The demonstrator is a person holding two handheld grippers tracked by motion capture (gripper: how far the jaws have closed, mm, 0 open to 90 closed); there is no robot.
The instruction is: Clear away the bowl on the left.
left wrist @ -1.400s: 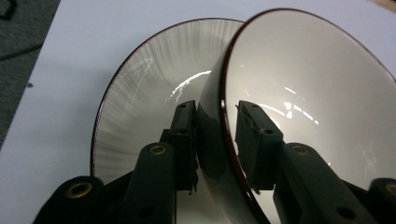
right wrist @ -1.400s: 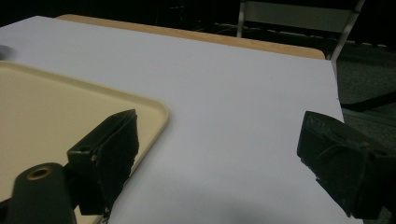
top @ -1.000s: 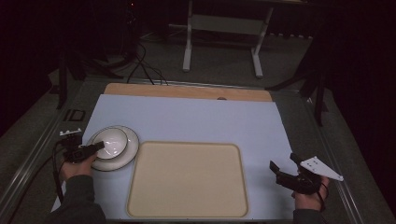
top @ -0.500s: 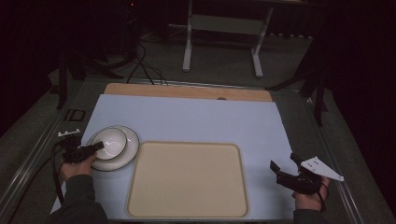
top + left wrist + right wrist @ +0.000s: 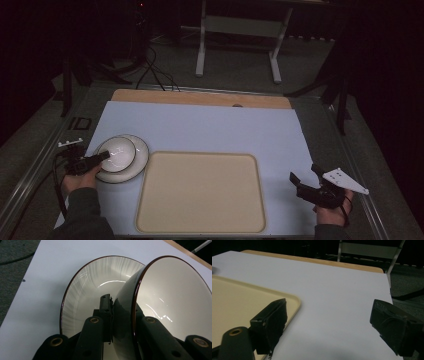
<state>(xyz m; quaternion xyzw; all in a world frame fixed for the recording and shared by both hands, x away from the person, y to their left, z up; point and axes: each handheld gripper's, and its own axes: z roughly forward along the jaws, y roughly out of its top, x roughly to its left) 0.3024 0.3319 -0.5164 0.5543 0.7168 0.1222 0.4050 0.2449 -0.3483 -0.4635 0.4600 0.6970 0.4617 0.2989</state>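
Bowl [image 5: 116,154] and plate [image 5: 136,165] sit at the left of the white table mat [image 5: 210,125], the bowl resting in the plate and tipped up on one side. The left gripper [image 5: 99,158] is clamped on the bowl's near rim, the person's left hand [image 5: 80,179] behind it. From the high view the grip reads as a dark bar across the rim. The left gripper view brings out more: the bowl's [image 5: 172,297] dark outer wall and brown-edged rim stand nearly on edge between the two black jaws, one jaw inside the white interior and one against the outside, and the streaked plate [image 5: 85,292] lies beneath and behind it, flat on the mat.

Just right of the plate, touching or nearly so, lies a cream tray [image 5: 200,192] with rounded corners, on the mat's near half. The right gripper view shows the tray's [image 5: 242,302] near corner and raised lip beside one jaw.

At the far right the right gripper [image 5: 305,179] hovers over the mat's edge, jaws spread wide with nothing between them, the grey three-cornered plate on top. A wooden board edge [image 5: 200,97] runs along the mat's far side; beyond it stand a metal frame [image 5: 240,30] and cables [image 5: 150,70] on the dark floor.
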